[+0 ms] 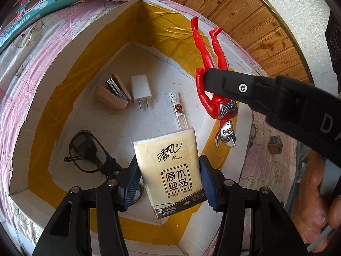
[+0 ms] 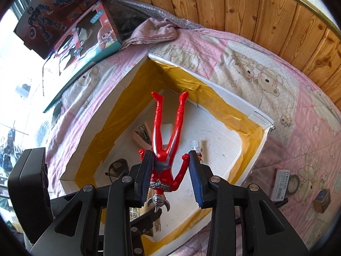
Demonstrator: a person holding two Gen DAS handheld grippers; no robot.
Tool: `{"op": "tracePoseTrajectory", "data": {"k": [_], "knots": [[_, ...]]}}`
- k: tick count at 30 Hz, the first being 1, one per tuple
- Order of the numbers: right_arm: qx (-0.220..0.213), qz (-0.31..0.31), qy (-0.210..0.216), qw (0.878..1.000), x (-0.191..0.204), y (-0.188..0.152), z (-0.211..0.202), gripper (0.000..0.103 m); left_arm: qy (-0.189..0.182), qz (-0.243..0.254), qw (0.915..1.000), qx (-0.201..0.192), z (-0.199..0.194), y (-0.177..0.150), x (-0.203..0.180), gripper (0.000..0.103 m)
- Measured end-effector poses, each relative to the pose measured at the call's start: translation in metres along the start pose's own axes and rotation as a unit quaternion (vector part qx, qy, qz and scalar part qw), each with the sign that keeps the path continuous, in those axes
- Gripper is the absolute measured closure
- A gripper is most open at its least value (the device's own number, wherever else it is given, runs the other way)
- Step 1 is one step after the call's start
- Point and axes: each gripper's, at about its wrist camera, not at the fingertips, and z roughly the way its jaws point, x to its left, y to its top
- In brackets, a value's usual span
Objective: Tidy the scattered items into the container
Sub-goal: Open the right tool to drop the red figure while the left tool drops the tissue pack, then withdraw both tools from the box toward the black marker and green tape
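Hanging head-down over the box (image 2: 259, 115), the figure (image 2: 168, 147) sits clamped between right jaws, tissue pack (image 1: 172, 168) between left.

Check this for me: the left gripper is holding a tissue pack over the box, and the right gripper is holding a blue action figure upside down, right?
One detail is off: the action figure is red with a silver head, not blue, as the right wrist view shows. The rest stands: the left gripper holds the tissue pack over the box, and the right gripper holds the figure head down.
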Motion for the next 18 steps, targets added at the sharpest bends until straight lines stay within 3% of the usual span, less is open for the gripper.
{"op": "tracePoseTrajectory", "data": {"k": [8, 18], "knots": [[0.0, 0.046, 0.015, 0.999, -0.026, -0.019, -0.003, 0.065, 0.002, -0.017, 0.9998, 0.01, 0.002, -0.003, 0.013, 0.048], [-0.013, 0.075, 0.047, 0.996, -0.034, -0.061, -0.028, 0.067, 0.004, -0.004, 1.0, 0.007, -0.014, -0.011, 0.005, 0.048]]}}
